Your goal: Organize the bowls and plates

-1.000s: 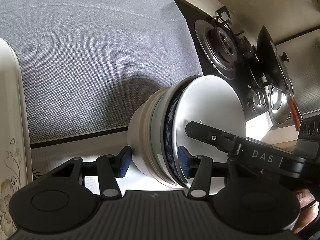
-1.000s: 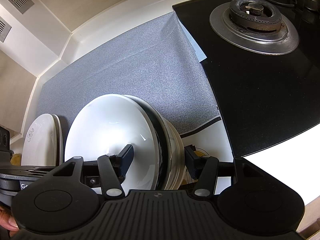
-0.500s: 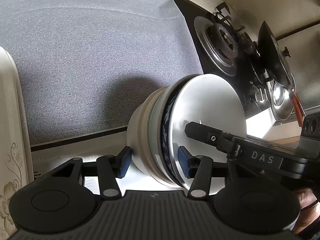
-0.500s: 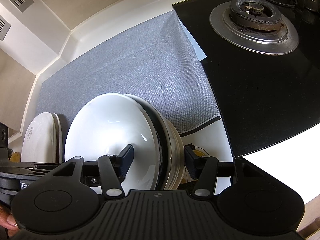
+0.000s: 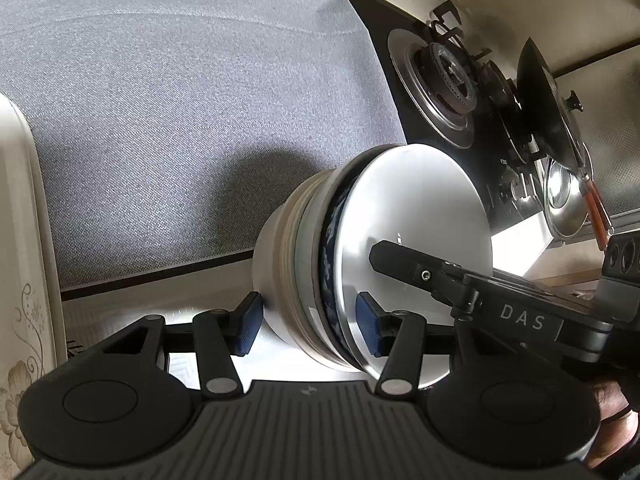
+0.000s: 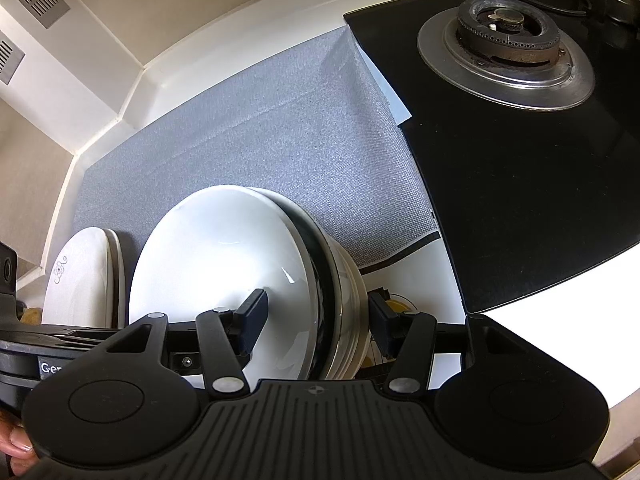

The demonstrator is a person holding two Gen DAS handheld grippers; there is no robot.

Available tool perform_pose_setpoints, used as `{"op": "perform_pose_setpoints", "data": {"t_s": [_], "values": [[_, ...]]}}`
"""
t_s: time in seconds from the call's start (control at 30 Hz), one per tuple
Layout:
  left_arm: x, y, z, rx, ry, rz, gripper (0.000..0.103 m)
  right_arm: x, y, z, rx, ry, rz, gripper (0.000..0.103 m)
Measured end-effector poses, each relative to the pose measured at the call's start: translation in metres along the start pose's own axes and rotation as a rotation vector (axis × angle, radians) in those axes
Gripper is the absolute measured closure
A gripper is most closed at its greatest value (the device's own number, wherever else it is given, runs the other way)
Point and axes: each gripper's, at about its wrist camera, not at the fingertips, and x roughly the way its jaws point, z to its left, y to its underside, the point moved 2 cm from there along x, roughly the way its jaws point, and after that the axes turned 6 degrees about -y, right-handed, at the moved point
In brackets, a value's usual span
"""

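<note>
Both sets of tongs, left tongs (image 5: 308, 322) and right tongs (image 6: 316, 322), clamped on one nested bowl stack (image 5: 360, 264) above the counter (image 6: 416, 280); uneven squeeze risks bowls sliding apart.

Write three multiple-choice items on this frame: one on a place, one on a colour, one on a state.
1. The stack of bowls is:
A in a sink
B between the fingers of the left gripper and of the right gripper
C inside a cupboard

2. The innermost bowl is:
A red
B green
C white

3. The gas burner nearest the grey mat is:
A bare and unlit
B lit under a pot
C covered by a plate

Answers:
1 B: each wrist view shows a finger on either side of the stack.
2 C: its inside shows white.
3 A: there is no flame or pan on it.
</note>
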Motion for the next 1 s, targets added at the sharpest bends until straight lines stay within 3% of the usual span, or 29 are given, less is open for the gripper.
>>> {"op": "perform_pose_setpoints", "data": {"t_s": [1.0], "values": [[-0.0015,0.0043,-0.0019,0.002,-0.005,-0.008,0.046,-0.0021,0.0021,0.0006,-0.001,0.000,-0.012,0.048]]}}
